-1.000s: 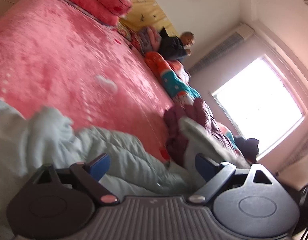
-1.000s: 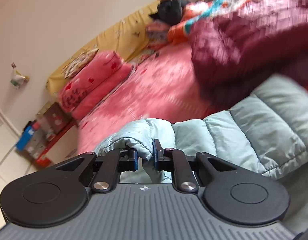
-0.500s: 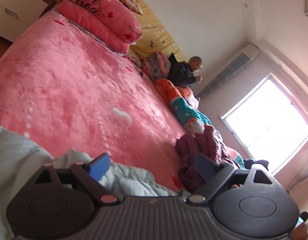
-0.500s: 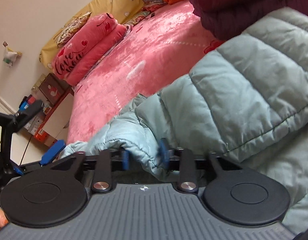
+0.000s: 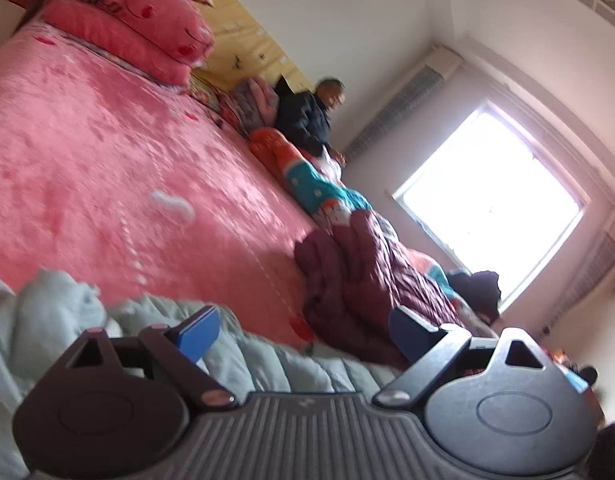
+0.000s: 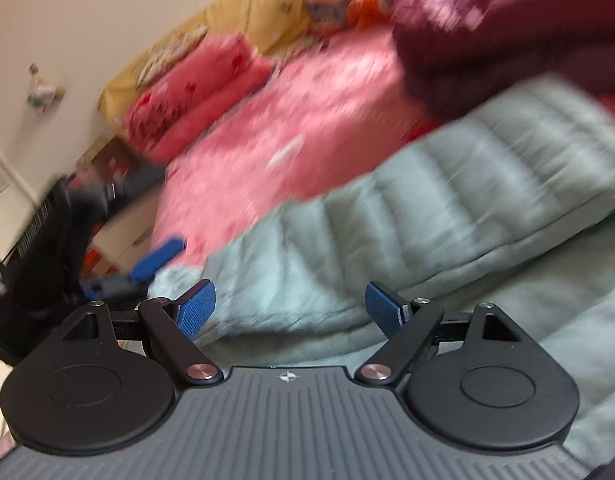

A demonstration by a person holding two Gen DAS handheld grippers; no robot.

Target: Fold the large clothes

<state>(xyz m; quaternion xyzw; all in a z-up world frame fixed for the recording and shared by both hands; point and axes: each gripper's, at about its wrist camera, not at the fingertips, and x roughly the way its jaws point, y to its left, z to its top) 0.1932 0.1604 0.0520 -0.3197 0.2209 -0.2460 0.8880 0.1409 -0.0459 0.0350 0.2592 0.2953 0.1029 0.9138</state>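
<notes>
A pale blue-green padded jacket [image 6: 447, 208] lies on the pink bed cover [image 6: 307, 112], partly folded over itself. My right gripper [image 6: 291, 308] hovers just above its near fold, jaws opening wide, its blue pads clear of the cloth. The picture is blurred by motion. In the left wrist view the same jacket [image 5: 67, 320] bunches along the lower left. My left gripper [image 5: 307, 328] stands open over it with nothing between its pads. The left gripper's blue finger [image 6: 159, 260] shows at the left of the right wrist view.
A dark red quilted garment [image 5: 367, 288] is heaped at the bed's far side beside a colourful blanket [image 5: 307, 176]. Pink pillows [image 5: 131, 28] lie at the yellow headboard. A person in dark clothes [image 5: 307, 116] sits beyond the bed. A bright window [image 5: 487, 196] fills the right.
My right gripper let go of the jacket fold it was pinching and its jaws spread wide. The fold dropped onto the jacket. The left gripper stayed open and shifted slightly.
</notes>
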